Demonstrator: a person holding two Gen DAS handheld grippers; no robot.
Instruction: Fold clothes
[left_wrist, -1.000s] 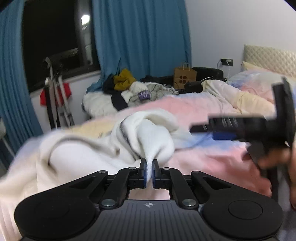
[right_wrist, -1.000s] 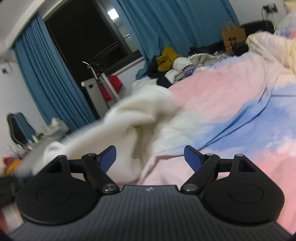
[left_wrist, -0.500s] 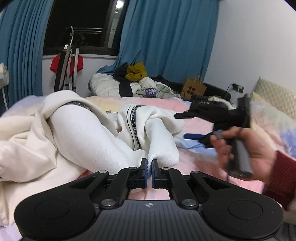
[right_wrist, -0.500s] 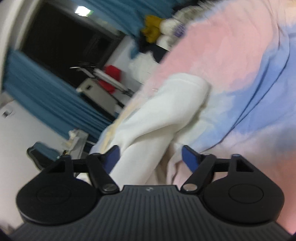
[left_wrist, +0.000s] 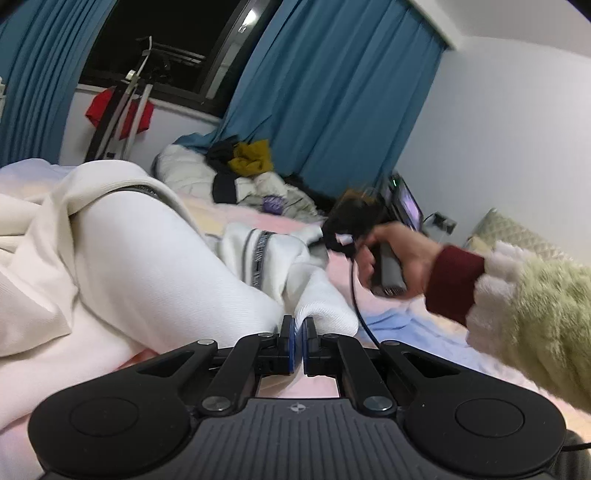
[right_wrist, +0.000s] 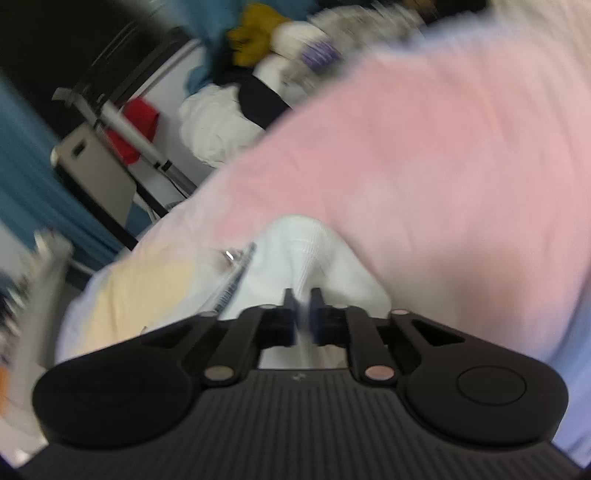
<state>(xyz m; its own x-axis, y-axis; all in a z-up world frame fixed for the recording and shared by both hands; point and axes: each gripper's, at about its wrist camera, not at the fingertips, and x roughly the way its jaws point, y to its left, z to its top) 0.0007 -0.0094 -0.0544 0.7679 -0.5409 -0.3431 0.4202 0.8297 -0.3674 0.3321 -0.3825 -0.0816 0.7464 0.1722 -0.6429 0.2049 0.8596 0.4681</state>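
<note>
You have one white garment (left_wrist: 140, 258) on the bed (left_wrist: 406, 321), and two claws. Your left claw (left_wrist: 298, 334) is clamped on a cuff at 12 o'clock of it. Your right claw (right_wrist: 303, 314) has just closed and is pinching another white fold, also at 12 o'clock. One heap of clothes (left_wrist: 247, 173) lies far behind.
</note>
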